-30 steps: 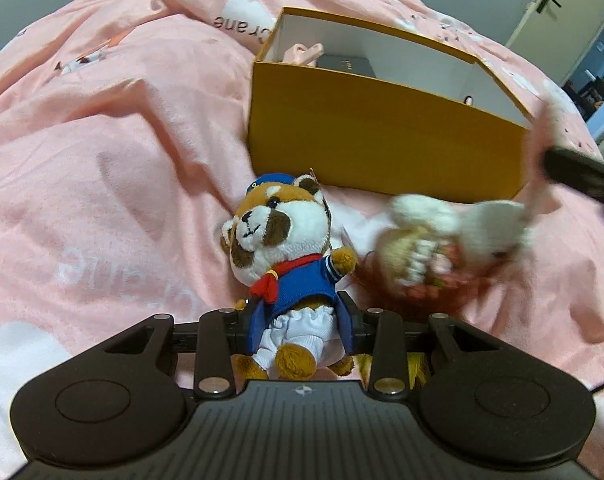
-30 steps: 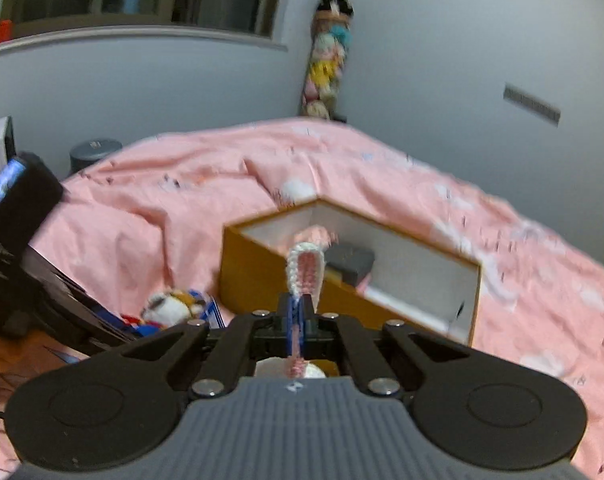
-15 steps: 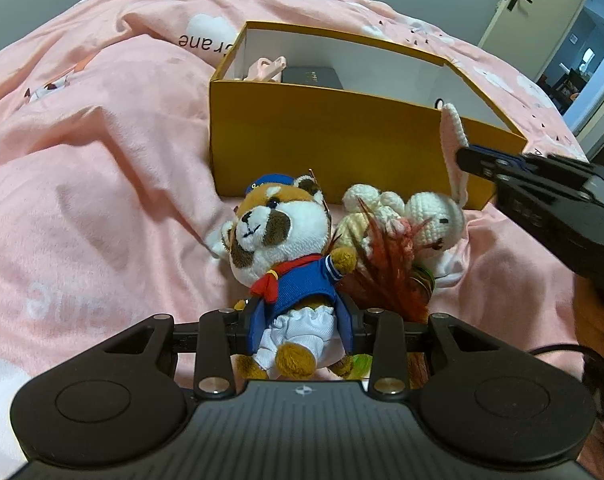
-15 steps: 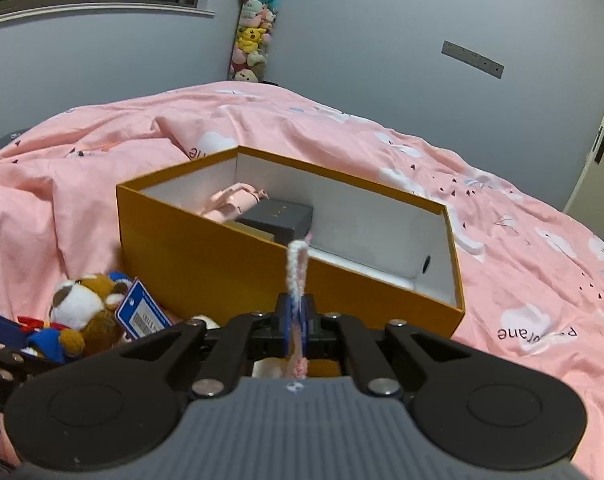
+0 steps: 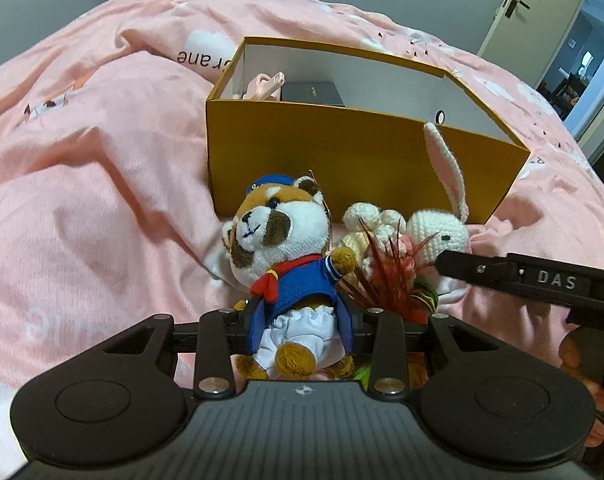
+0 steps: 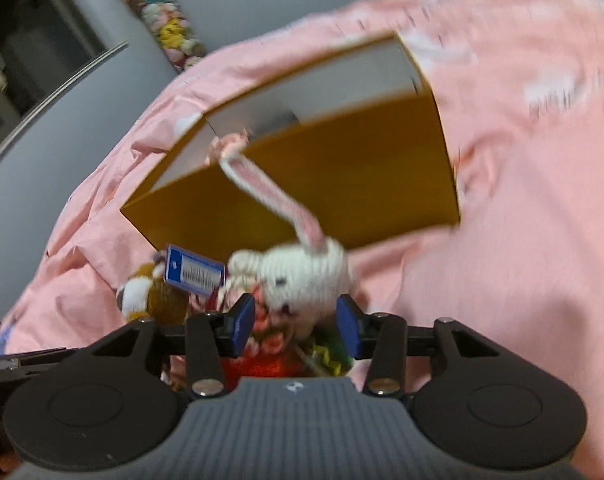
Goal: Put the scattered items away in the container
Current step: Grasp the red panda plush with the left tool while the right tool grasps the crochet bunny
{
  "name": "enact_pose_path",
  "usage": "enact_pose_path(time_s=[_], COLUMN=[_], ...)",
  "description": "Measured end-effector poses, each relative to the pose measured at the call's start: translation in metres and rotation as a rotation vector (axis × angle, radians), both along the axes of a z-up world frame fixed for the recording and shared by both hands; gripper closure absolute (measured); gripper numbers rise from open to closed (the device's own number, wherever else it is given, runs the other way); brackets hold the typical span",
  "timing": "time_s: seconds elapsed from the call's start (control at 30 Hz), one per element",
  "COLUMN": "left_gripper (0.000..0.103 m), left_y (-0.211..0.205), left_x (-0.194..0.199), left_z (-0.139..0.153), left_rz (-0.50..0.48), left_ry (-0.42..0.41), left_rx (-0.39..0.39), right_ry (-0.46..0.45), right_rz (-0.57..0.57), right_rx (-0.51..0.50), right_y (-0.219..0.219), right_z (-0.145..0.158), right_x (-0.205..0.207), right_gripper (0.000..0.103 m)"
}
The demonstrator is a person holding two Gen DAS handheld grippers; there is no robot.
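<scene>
A sailor-suited red panda plush (image 5: 286,248) lies on the pink quilt (image 5: 82,200), and my left gripper (image 5: 298,328) is shut on its lower body. Right beside it lies a white crochet bunny (image 5: 437,236) with a long ear and a red and green bundle. My right gripper (image 6: 296,322) is opening; its blue pads (image 6: 244,320) stand either side of the bunny (image 6: 302,272) without pressing it. One of its fingers (image 5: 481,270) reaches in from the right in the left wrist view. The open yellow box (image 5: 341,160) stands just behind the toys.
Inside the box lie a pink item (image 5: 264,84) and a small dark case (image 5: 311,94). The panda plush carries a blue tag (image 6: 194,270). A door (image 5: 541,8) stands beyond the bed at the right, and a column of soft toys (image 6: 162,20) hangs on the far wall.
My right gripper has rolled, dropped lower and let go of the bunny's ear, and the bunny has come to rest beside the panda plush. The left gripper has kept its grip and place.
</scene>
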State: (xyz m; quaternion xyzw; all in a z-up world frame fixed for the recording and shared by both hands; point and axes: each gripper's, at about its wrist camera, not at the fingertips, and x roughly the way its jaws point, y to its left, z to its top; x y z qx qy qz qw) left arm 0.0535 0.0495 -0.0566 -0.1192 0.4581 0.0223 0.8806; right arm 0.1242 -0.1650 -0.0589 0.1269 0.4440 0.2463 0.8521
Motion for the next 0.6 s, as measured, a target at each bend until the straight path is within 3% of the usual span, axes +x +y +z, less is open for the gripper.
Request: enact_pose_path(time_s=[0.17, 0.47, 0.6], left_gripper=[0.061, 0.061, 0.061], left_y=[0.0, 0.001, 0.003], left_x=[0.005, 0.012, 0.014], left_z=[-0.006, -0.01, -0.012], left_rz=[-0.002, 0.001, 0.012], left_ry=[0.019, 0.034, 0.044], left_rx=[0.0, 0.007, 0.006], right_ry=[0.077, 0.108, 0.139], right_rz=[-0.046, -0.095, -0.122], right_rx=[0.035, 0.133, 0.171], right_y=[-0.001, 0.006, 0.013], right_z=[-0.02, -0.028, -0.033], right_x=[0.005, 0.024, 0.037], right_gripper=[0.051, 0.05, 0.044])
